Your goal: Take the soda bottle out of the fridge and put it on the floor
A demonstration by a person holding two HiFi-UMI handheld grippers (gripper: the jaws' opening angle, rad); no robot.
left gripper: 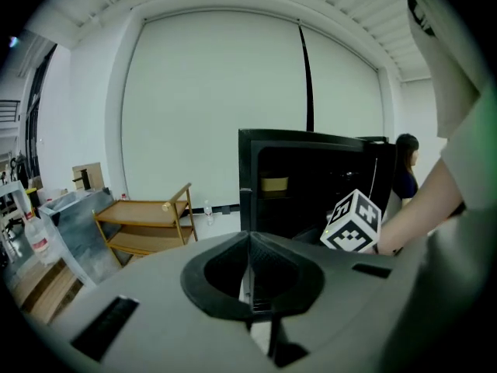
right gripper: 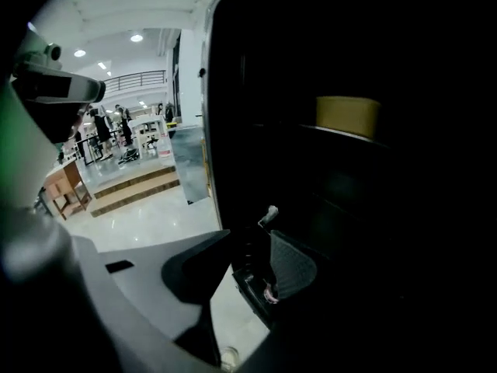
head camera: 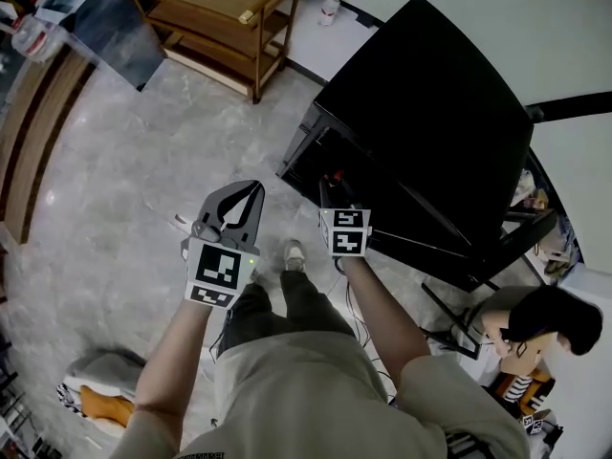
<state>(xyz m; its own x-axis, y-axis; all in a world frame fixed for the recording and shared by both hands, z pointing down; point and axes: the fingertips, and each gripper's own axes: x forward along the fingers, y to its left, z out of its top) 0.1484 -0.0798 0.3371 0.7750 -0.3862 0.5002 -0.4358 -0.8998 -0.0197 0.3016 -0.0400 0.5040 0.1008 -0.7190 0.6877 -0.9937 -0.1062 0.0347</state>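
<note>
Facing one fridge (head camera: pixel 421 113) (two hand-held grippers (head camera: pixel 251 194) (head camera: pixel 327 194))

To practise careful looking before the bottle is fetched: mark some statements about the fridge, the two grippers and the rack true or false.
1. The fridge is open. True.
2. The left gripper has its jaws apart. False: they are together, with nothing between them.
3. The right gripper has its jaws apart. True.
4. In the head view, the rack stands to the right of the fridge. False: it stands to the fridge's left.
5. The right gripper is nearer the fridge than the left gripper. True.
</note>
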